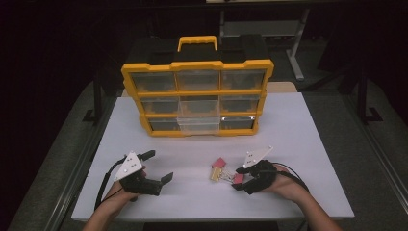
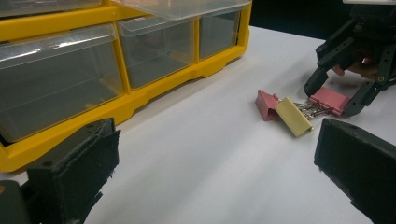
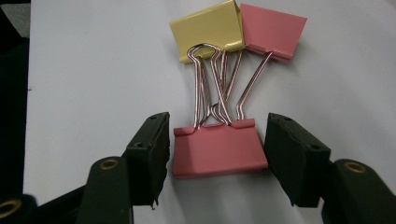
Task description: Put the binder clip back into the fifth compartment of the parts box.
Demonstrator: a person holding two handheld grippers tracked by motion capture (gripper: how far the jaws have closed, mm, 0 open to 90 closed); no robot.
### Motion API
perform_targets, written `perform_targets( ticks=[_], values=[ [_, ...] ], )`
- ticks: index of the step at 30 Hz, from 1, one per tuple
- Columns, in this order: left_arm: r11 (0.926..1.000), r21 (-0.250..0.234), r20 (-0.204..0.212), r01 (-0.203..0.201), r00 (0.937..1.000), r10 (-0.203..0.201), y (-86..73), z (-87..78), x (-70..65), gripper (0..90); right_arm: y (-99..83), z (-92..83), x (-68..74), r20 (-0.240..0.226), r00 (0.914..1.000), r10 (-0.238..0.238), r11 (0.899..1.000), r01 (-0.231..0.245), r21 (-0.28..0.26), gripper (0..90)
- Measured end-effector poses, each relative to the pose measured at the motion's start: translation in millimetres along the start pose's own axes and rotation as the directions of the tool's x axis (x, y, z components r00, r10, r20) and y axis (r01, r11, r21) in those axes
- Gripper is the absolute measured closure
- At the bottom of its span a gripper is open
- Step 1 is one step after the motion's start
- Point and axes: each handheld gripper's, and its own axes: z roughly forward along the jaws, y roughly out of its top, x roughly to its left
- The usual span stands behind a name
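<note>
Near pink binder clip [image 3: 219, 150] lies flat on the tabletop [image 3: 93, 70], low centre of the right gripper view, squarely between the two jaws of the right gripper [image 3: 217, 156]. The jaws stand at a middling gap: the left pad looks to be at or just off the clip's side, while a thin strip of tabletop shows beside the right pad. Not yet gripped, as I read it.

Its wire handles point toward the top of the frame and are tangled with those of a yellow clip [image 3: 210, 30] and a second pink clip [image 3: 273, 30], both upper centre.

Step in hand, judged: pinch the near clip across its painted body. To do it well, keep the pads on the flat sides, below the wire loops, and close evenly so the clip does not pivot. On lifting, expect the crossed handles to drag the other two; rise slowly, or shake it free low over the tabletop.

In the high view the cluster sits lower right of centre. The left gripper [image 1: 161, 166], lower left, hangs wide apart with nothing between its jaws. Yellow drawer organizer [image 1: 197, 96] stands at upper centre, one middle drawer [image 1: 198, 125] pulled out.
</note>
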Motion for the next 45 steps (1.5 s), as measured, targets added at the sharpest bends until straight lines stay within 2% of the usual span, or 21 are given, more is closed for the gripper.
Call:
perform_targets(
  ticks=[9,21,25,30,31,35,36,41,42,43,45],
  values=[
    [1.0,0.003,-0.001,-0.001,1.0,0.001,-0.2,-0.1,0.4,0.0,-0.1,0.2,1.2,0.014,0.9995,-0.029,1.0,0.029,0.001,44.7],
    [1.0,0.002,0.0,-0.002,1.0,0.002,-0.3,0.0,0.3,0.0,-0.2,-0.6,0.6,-0.001,0.9994,-0.033,0.999,0.033,0.002,48.4],
    [1.0,0.001,0.0,-0.002,1.0,0.002,-0.4,0.1,0.3,0.0,0.1,-1.8,0.1,-0.005,0.9997,-0.026,1.0,0.026,0.0,48.5],
    [1.0,0.001,0.001,-0.002,1.0,0.002,-0.2,-0.5,0.7,0.0,0.9,-8.3,-2.6,-0.002,1.0,-0.002,1.0,0.001,-0.026,48.5],
    [1.0,0.0,0.001,-0.002,1.0,0.002,-0.2,-0.6,0.7,0.0,1.4,-9.7,-0.7,-0.013,0.9993,0.035,0.999,-0.036,-0.035,48.5],
    [1.0,0.0,0.001,-0.001,1.0,0.001,-0.3,-0.4,0.8,0.0,1.2,-12.1,-1.9,-0.011,0.9989,0.045,0.998,-0.046,-0.044,48.5],
    [1.0,0.001,0.0,-0.001,1.0,0.001,-0.4,-0.4,0.8,0.0,0.6,-12.5,-4.1,-0.003,0.9997,0.022,0.999,-0.023,-0.041,48.5],
    [1.0,0.0,0.001,-0.001,1.0,0.001,-0.2,-0.5,0.6,0.0,0.7,-15.1,-5.8,-0.002,0.9997,0.023,0.999,-0.023,-0.04,48.5],
    [1.0,0.0,0.0,-0.001,1.0,0.001,-0.1,-0.6,0.6,0.0,1.0,-15.9,-5.9,-0.002,0.9996,0.028,0.999,-0.028,-0.043,48.5],
    [1.0,-0.001,-0.001,-0.001,1.0,0.001,-0.1,-0.6,0.5,0.0,1.6,-16.9,-4.4,-0.013,0.9985,0.053,0.997,-0.054,-0.052,48.5],
    [1.0,-0.001,0.0,0.0,1.0,0.0,-0.2,-0.6,0.6,0.0,2.0,-18.2,-5.3,-0.012,0.9984,0.055,0.997,-0.055,-0.055,48.5]
  ],
)
